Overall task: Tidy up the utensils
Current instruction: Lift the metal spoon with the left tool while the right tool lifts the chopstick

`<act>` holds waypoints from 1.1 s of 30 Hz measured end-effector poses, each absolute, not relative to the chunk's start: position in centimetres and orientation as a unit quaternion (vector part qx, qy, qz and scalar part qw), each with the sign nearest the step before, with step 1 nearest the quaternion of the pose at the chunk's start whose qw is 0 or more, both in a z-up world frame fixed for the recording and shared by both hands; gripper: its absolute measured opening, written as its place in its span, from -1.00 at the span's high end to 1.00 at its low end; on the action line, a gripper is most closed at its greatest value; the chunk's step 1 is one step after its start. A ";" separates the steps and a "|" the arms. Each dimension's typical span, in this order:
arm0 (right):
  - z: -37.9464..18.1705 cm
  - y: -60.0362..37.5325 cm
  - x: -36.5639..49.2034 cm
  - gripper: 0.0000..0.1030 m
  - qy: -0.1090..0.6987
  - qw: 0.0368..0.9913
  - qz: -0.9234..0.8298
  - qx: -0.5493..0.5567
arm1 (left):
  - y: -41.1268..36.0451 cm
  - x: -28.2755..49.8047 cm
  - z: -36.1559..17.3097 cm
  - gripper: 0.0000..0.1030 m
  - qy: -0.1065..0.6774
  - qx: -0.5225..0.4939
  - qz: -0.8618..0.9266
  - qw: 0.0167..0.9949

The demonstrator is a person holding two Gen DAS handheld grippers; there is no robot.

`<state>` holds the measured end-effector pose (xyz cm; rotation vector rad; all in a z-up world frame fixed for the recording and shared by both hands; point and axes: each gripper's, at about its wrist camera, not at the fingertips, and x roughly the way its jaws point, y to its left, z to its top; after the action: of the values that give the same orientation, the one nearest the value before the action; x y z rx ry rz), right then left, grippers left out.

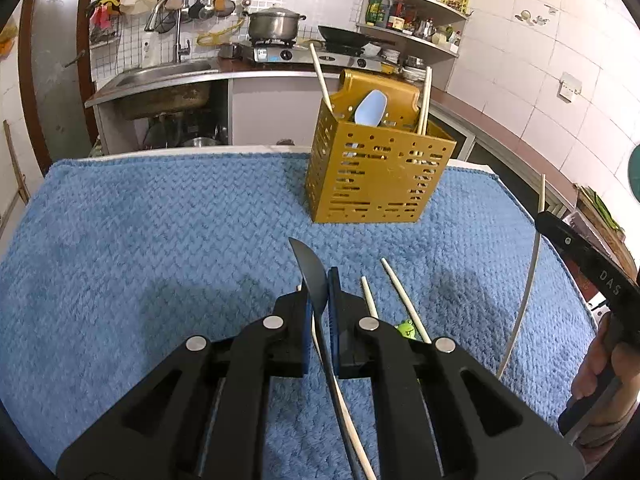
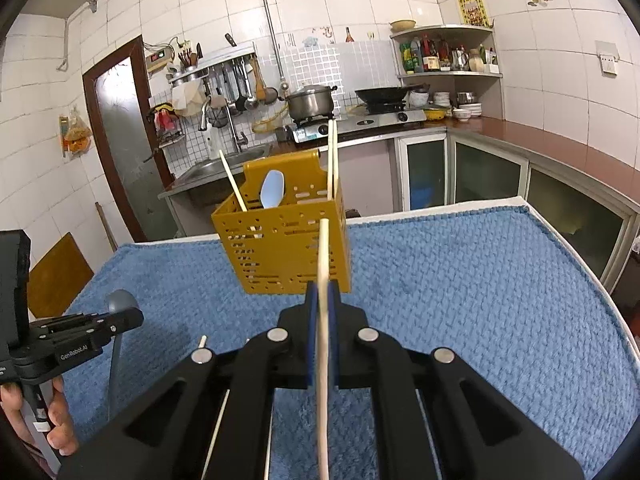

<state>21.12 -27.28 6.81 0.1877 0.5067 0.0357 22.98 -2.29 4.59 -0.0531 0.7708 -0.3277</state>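
A yellow perforated utensil holder [image 1: 376, 172] stands on the blue towel [image 1: 160, 240], holding a light blue spoon [image 1: 370, 108] and chopsticks [image 1: 424, 100]. My left gripper [image 1: 320, 280] is shut on a dark grey spoon [image 1: 310, 272], held above the towel in front of the holder. Two loose chopsticks [image 1: 400, 296] lie on the towel just right of it. My right gripper [image 2: 323, 288] is shut on a pale chopstick [image 2: 323, 264] pointing up, close in front of the holder [image 2: 284, 232]. The left gripper [image 2: 120, 320] with its grey spoon also shows at the left of the right wrist view.
A small green frog figure [image 1: 406, 328] lies by the loose chopsticks. Behind the table are a sink [image 1: 160, 76], a gas stove with a pot [image 1: 276, 24] and a wok, and a corner shelf with bottles [image 2: 444, 56]. The table edge runs along the right [image 2: 580, 240].
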 end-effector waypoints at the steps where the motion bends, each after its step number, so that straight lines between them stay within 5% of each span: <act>1: 6.6 -27.3 21.3 0.89 0.253 0.963 0.016 0.090 | -2.3 23.1 4.3 0.89 0.378 -0.028 -0.159 0.912; 22: 3.4 -27.6 23.2 0.89 0.295 0.951 -0.008 0.088 | -2.1 24.0 2.8 0.90 0.389 -0.033 -0.154 0.908; 33: -2.2 -29.1 28.0 0.89 0.411 0.907 -0.031 0.086 | -2.1 24.3 2.0 0.90 0.399 -0.033 -0.153 0.904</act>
<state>27.98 -29.06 -2.23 0.1778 0.8482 -0.0650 24.34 -2.12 1.96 -0.0684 0.8238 -0.3167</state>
